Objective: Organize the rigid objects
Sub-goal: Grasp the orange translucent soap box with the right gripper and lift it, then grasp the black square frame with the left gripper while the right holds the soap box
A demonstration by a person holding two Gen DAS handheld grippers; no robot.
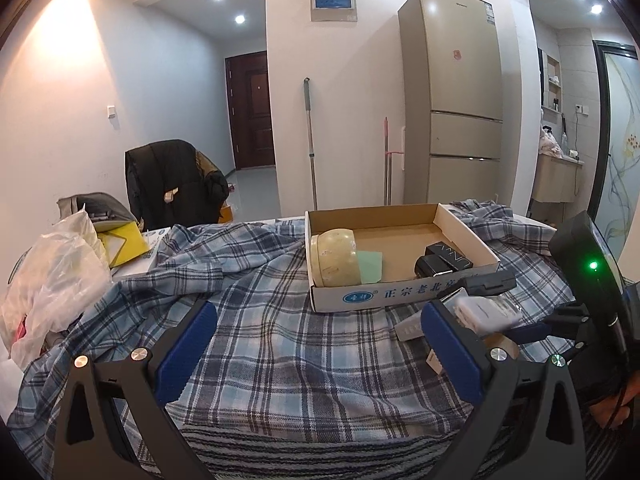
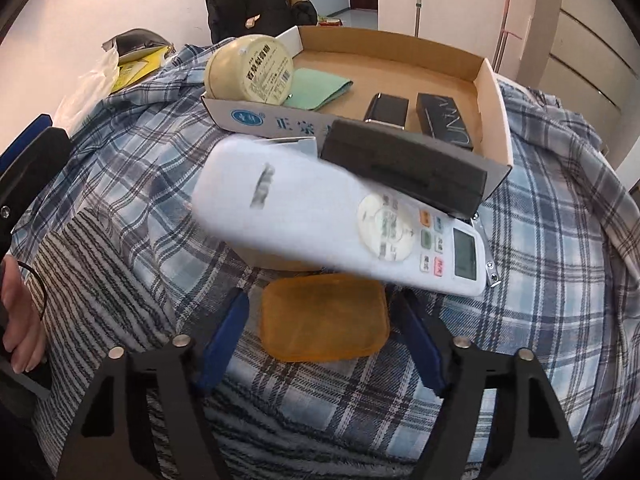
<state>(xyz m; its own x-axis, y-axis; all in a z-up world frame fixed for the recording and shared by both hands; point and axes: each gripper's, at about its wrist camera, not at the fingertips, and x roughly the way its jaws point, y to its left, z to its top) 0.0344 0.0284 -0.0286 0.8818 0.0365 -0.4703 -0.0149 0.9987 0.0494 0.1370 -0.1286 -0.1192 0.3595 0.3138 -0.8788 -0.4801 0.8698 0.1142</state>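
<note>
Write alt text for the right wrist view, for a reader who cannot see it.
The right claw points down with its jaws either side of an amber translucent block on a plaid cloth, not visibly pressing it. Just beyond lie a white remote control with a black box across it, then a cardboard tray holding a round cream tin.

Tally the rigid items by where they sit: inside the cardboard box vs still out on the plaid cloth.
In the cardboard box: 4 (round tin, green card, black case, black carton)
On the plaid cloth: 3 (white remote, black block, amber bar)
Total: 7
</note>
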